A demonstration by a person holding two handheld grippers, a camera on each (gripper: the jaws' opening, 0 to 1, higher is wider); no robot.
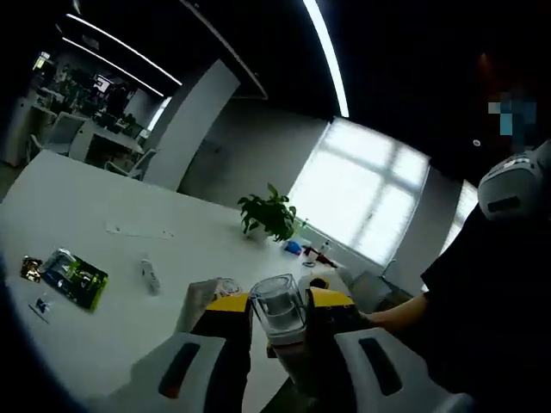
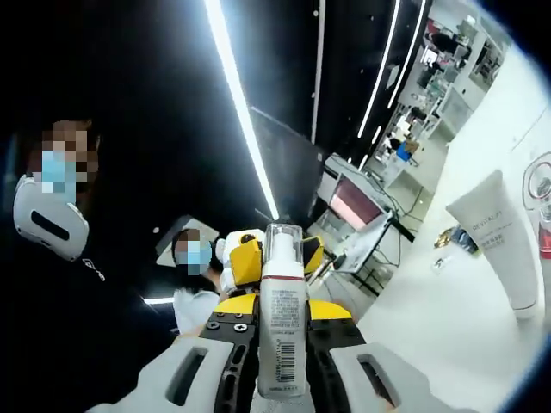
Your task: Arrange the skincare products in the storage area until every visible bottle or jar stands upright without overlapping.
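My left gripper (image 1: 280, 305) is shut on a small bottle with a clear faceted cap (image 1: 277, 320), held up above the white table (image 1: 86, 215). My right gripper (image 2: 282, 310) is shut on a slim white pump bottle (image 2: 282, 335) with a clear cap and a printed label, raised and pointing towards the ceiling. In the right gripper view a white tube (image 2: 498, 245) stands on its cap on the table at the right, with a pink-rimmed item (image 2: 542, 202) cut off by the edge beside it.
On the table lie a green packet (image 1: 74, 278), a small white tube (image 1: 151, 275) and a potted plant (image 1: 269, 213) near the window. A person in black (image 1: 482, 292) stands close on the right. Another masked person (image 2: 194, 258) sits behind a yellow device (image 2: 245, 258).
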